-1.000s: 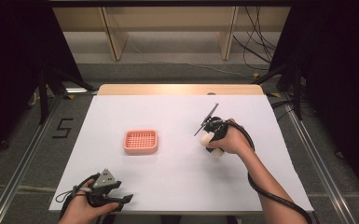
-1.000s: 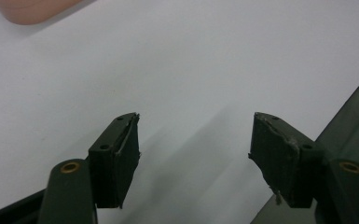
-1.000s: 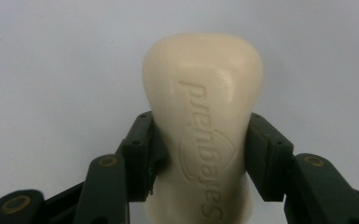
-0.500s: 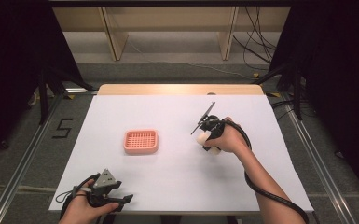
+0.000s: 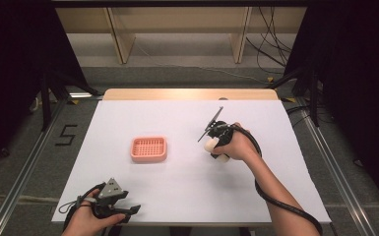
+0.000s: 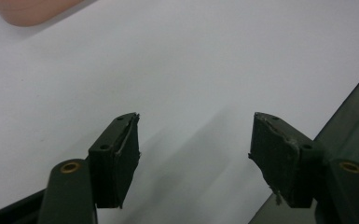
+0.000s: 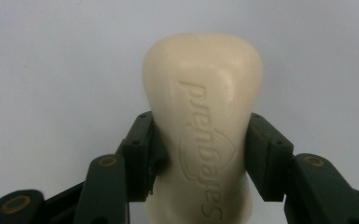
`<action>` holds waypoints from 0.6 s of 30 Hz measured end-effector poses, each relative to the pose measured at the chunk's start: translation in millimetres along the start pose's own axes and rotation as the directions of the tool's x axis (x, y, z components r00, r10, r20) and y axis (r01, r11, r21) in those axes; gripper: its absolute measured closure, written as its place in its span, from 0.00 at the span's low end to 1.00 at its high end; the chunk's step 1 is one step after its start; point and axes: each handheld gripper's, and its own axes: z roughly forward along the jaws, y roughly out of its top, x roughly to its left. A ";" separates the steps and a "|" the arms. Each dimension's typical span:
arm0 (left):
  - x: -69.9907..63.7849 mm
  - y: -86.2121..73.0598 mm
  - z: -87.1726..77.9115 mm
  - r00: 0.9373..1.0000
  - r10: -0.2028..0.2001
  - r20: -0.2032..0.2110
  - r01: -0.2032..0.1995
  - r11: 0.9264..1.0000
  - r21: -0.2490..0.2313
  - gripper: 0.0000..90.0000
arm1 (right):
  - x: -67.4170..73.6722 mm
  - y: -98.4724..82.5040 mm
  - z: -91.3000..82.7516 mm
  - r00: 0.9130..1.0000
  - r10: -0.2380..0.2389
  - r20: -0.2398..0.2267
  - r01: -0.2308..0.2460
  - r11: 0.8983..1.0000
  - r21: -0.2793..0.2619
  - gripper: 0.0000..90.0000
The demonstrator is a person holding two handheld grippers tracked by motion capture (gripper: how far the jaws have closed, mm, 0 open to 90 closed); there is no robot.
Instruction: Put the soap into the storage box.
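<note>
Soap, a cream-coloured bar with raised lettering moulded into its face, was the thing in hand, yet the largest thing in sight was the white table, with the person seated at six o'clock. Next in size, the pink tray, a shallow slotted dish of the kind a bar drains on, sat just left of the table's centre toward nine o'clock and held nothing. The right gripper, at about three o'clock from that tray and well apart from it, had its jaws closed on the bar's narrow waist, one pad on each long side, with the broader rounded end sticking out past the tips. The left gripper lay near the table's edge at about seven o'clock, its jaws spread wide with nothing between them, and only a corner of the tray showed beyond them at eleven o'clock. By my judgement the bar would be stiff, fairly light and smooth enough to slide, and its tapering sides could let it squirt forward under a hard squeeze; a hold across the waist, where the pads already sat, seemed the safest place, with firm but moderate pressure, since hard pads might dent the surface.
</note>
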 end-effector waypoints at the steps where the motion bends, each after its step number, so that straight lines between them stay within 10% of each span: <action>1: 0.2 0.0 0.2 1.000 0.001 -0.005 -0.001 1.000 0.001 0.36 | 0.0 0.2 -0.2 1.000 -0.001 0.002 0.001 1.000 0.001 0.56; 18: 0.3 0.0 0.0 1.000 0.000 -0.003 0.000 1.000 -0.002 0.36 | 2.5 8.7 -0.3 0.999 -0.044 0.006 0.044 0.999 -0.016 0.56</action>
